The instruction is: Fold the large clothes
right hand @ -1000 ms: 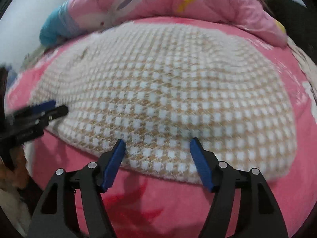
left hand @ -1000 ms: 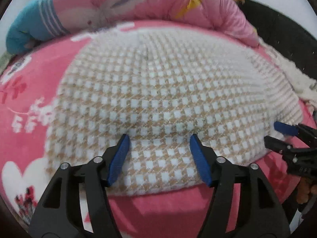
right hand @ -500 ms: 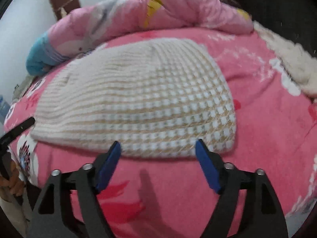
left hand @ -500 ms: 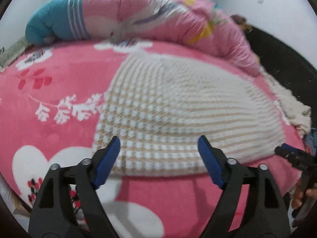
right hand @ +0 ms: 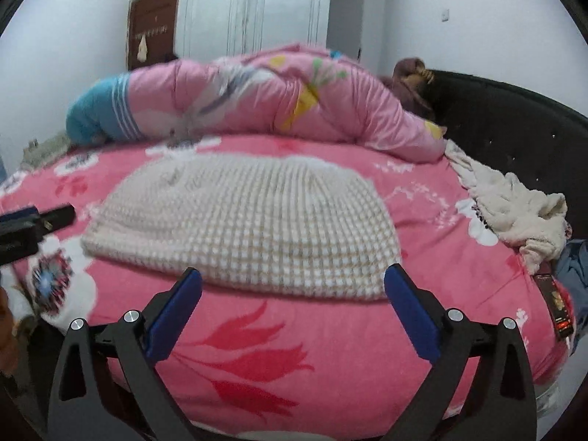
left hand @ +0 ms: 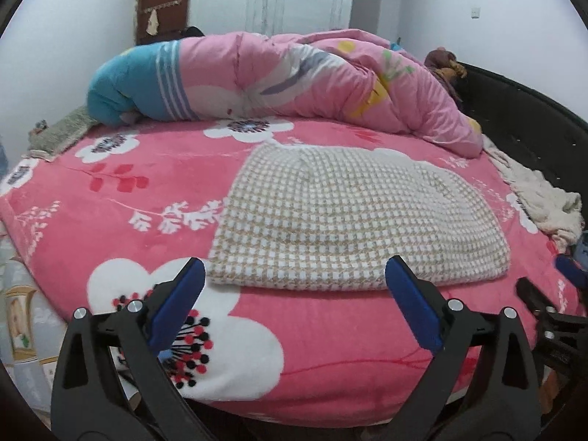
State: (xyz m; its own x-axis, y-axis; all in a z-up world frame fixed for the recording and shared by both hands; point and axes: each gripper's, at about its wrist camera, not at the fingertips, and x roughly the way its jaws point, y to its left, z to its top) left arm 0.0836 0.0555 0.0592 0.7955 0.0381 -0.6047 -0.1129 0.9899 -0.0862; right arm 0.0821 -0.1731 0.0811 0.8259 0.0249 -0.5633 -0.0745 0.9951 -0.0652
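Two handheld grippers hovered at the near edge of a bed. The left gripper [left hand: 294, 275] had its two blue-padded jaws spread wide and still opening, with nothing between them. The right gripper [right hand: 292, 275] was the same: two blue pads far apart, opening, holding nothing. Just beyond both lay one folded garment [left hand: 352, 224], a knit in a beige-and-white check, resting flat on one pink floral blanket [left hand: 110, 191] that covered the bed, near its front edge and apart from the pads. To the right, one cream fleece cloth [right hand: 514, 213] sat crumpled beside the black headboard [right hand: 514, 117]. One phone [right hand: 558, 301] lay at the blanket's right edge. Farther back, one pink quilt [left hand: 294, 81] with a blue end was heaped across the bed. Behind it stood one brown door [left hand: 163, 0] in a white wall.
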